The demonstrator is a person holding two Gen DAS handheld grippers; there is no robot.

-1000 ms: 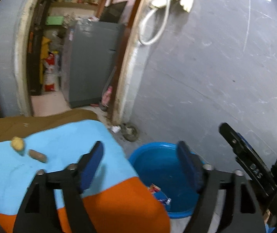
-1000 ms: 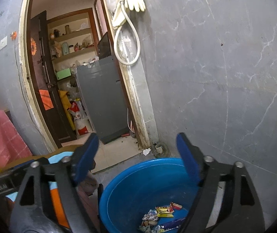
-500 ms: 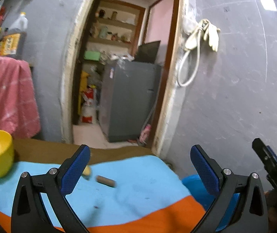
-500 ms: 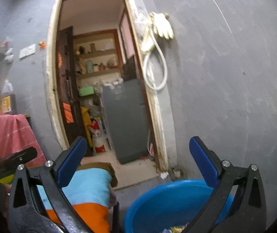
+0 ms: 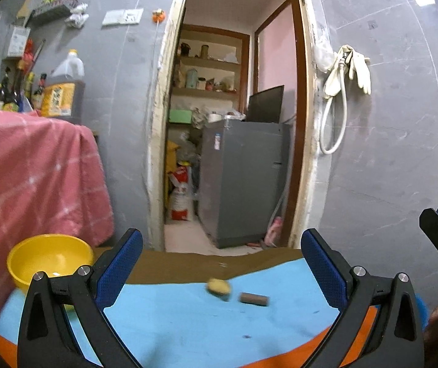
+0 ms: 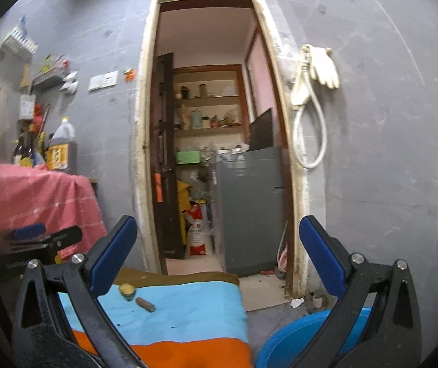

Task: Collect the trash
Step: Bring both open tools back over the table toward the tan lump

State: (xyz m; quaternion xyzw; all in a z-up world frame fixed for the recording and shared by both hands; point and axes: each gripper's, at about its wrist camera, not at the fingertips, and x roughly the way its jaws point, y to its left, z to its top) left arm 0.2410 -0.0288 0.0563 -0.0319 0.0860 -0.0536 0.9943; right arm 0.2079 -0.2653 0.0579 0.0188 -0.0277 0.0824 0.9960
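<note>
1. Blue-padded and spread wide, the left hand-held gripper [image 5: 222, 260] holds nothing; the right hand-held gripper [image 6: 219, 251] is just as wide and empty.
2. Two scraps are left to collect on the light-blue cloth [image 5: 188, 322] of the counter, at lower centre of the left view: a yellow crumpled lump [image 5: 218, 286] and a brown stub [image 5: 253, 299] just beside it, both small.
3. At lower right of the right view sits the blue tub [image 6: 283, 343]; its contents are hidden, so progress is hard to judge.
</note>
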